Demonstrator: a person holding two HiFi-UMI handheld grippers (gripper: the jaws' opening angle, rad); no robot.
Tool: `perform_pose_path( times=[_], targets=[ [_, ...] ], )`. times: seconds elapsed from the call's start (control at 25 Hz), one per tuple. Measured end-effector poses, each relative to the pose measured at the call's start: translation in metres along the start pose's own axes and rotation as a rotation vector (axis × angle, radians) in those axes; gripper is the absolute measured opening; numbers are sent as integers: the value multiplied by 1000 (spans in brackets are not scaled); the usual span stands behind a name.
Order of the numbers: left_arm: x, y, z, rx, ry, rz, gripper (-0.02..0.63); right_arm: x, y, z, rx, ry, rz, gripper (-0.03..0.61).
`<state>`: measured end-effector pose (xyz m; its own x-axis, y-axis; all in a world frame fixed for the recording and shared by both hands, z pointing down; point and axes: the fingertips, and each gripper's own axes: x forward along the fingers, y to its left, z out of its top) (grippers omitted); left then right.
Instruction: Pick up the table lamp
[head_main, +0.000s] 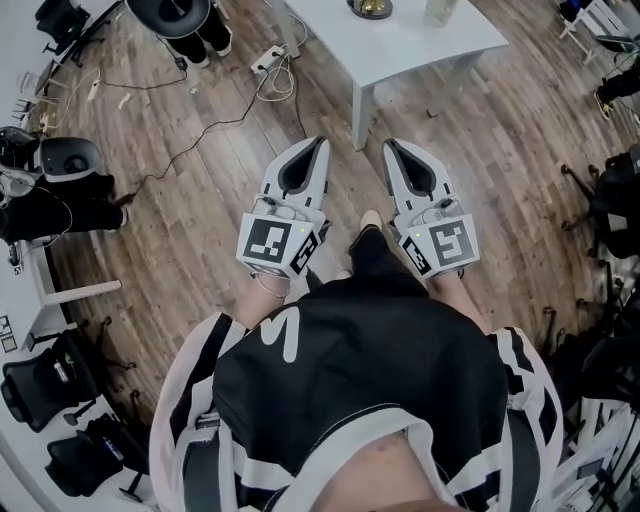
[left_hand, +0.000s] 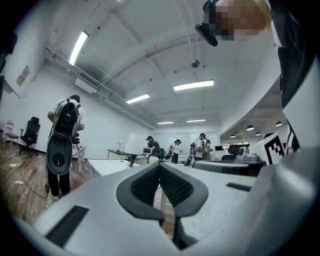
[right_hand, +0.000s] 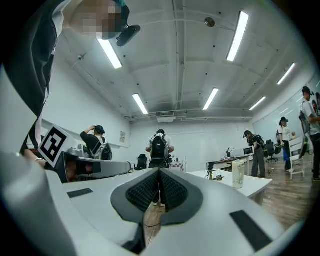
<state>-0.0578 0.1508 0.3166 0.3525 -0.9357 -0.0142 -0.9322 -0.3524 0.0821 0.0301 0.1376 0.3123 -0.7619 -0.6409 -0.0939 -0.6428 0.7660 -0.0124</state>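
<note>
Status of the pick-up: the table lamp (head_main: 370, 8) is in neither tool. Only its round brass-coloured foot shows in the head view, at the far side of the white table (head_main: 400, 55), next to a pale cylindrical vessel (head_main: 440, 8). The left gripper (head_main: 318, 146) and right gripper (head_main: 392, 149) are held level over the wooden floor (head_main: 200, 180), side by side and short of the table's near edge. Each has its jaws pressed together with nothing between them. This scene fits a person walking up to the table, and equally one stepping back with the lamp set down again; the pictures do not decide which. In my judgement a lift needs a gripper at the table, with its jaws parted around the lamp. The head view alone shows the gap between the tools and the table. The right gripper view alone shows the tabletop from the side, with a thin dark upright, probably the lamp, left of the vessel. The left gripper view shows no lamp that I can identify.
</note>
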Motion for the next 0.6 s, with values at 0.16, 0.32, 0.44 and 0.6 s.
perform_pose_path(
  times=[0.16,0.32,0.44,0.6],
  targets=[
    [-26,-16,1,-8,-5,-26,4,-23,22,4,-3,-5,-25,18],
    [-43,-25,-1,-12,-7,-30,5,-40,35,6,-8,-6,-43,18],
    [-51,-30,-3,-15,-5,-29,5,-48,38,4,-1,-5,-46,18],
    [-56,-32,0,-18,-14,-25,5,-49,40,10,-15,-16,-53,18]
  ],
)
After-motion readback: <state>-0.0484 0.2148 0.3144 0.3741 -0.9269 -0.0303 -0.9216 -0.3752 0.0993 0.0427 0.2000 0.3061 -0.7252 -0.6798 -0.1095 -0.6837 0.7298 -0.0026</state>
